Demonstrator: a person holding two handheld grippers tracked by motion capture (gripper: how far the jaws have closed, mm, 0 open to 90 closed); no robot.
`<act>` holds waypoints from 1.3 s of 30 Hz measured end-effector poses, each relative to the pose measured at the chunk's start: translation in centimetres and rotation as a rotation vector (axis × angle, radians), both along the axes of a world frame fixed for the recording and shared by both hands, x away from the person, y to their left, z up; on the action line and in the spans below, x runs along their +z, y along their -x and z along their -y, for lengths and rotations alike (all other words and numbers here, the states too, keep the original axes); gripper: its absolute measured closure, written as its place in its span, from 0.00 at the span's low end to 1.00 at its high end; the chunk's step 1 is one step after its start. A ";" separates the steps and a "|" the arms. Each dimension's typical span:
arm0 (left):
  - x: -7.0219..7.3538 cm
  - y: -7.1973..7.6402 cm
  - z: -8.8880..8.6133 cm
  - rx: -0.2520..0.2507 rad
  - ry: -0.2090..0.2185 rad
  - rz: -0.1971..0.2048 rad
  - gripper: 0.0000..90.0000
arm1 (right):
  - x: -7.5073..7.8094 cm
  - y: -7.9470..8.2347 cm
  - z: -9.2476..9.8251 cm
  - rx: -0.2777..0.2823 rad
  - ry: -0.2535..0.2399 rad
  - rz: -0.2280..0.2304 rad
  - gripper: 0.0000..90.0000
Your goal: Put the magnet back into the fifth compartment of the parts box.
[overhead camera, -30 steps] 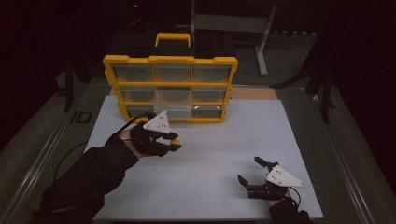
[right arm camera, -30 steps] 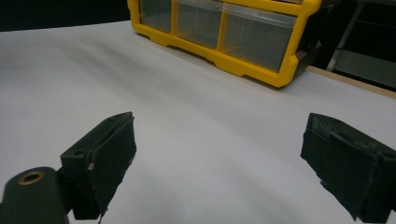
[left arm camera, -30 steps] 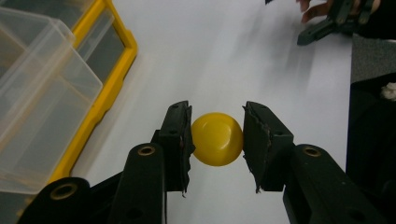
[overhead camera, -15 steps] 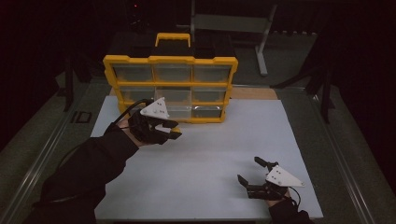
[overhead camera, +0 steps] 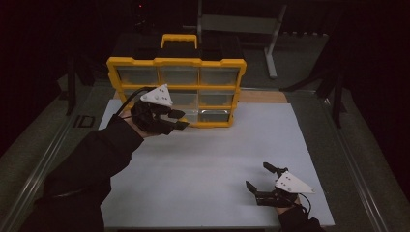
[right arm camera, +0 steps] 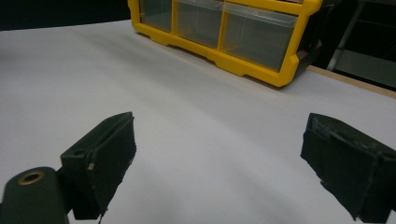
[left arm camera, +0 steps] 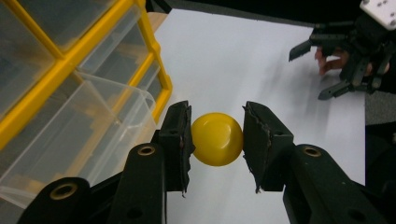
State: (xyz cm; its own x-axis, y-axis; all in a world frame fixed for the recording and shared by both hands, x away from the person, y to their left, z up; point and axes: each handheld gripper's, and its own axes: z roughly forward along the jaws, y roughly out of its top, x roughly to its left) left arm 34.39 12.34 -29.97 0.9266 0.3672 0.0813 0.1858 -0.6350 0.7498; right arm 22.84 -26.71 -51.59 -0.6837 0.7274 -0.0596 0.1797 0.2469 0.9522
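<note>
A yellow ball (left arm camera: 217, 138) sits pinched between the black jaws of my left gripper (left arm camera: 216, 122). In the high view that gripper (overhead camera: 183, 119) hovers just in front of the lower row of a yellow organiser (overhead camera: 176, 62) with clear drawers. In the left gripper view a clear drawer (left arm camera: 79, 135) juts out of the yellow frame right beside the left jaw. My right gripper (overhead camera: 256, 175) rests low near the front right of the white table top (overhead camera: 217, 154), its jaws wide apart with nothing between them (right arm camera: 219, 140). It also appears far off in the left gripper view (left arm camera: 307, 73).
The organiser stands upright at the back of the table with a yellow carry handle (overhead camera: 179, 37) on top. A wooden strip (overhead camera: 263, 96) runs to its right. A grey metal stand (overhead camera: 270, 43) is behind the table. Dark floor surrounds the table.
My left gripper has moved up and away from me with the ball, closer to the organiser's lower drawers. The right gripper has stayed where it was.
</note>
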 end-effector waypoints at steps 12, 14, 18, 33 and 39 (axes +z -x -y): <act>1.0 -1.9 -0.1 0.040 0.049 -0.001 0.70 | 0.0 0.0 0.0 0.002 -0.001 0.002 0.11; 1.3 -2.6 -0.3 0.055 0.070 -0.006 0.70 | 0.0 0.0 0.0 0.003 0.000 0.003 0.11; 1.6 -3.2 -0.3 0.075 0.070 -0.004 0.70 | 0.0 0.0 0.0 0.004 0.000 0.003 0.11; 1.0 -6.5 -0.4 0.193 0.125 -0.038 0.70 | 0.0 0.0 0.0 0.003 -0.003 0.000 0.11; 0.4 -7.4 -0.3 0.246 0.126 -0.055 0.70 | 0.0 0.0 0.0 0.008 -0.002 0.004 0.11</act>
State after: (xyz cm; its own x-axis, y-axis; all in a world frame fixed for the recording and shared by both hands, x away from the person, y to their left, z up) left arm 41.78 12.66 -29.52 0.8103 0.5854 -0.0269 0.3650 -0.4683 0.8047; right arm 22.85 -26.67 -51.59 -0.6893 0.7219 -0.0604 0.1742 0.2461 0.9535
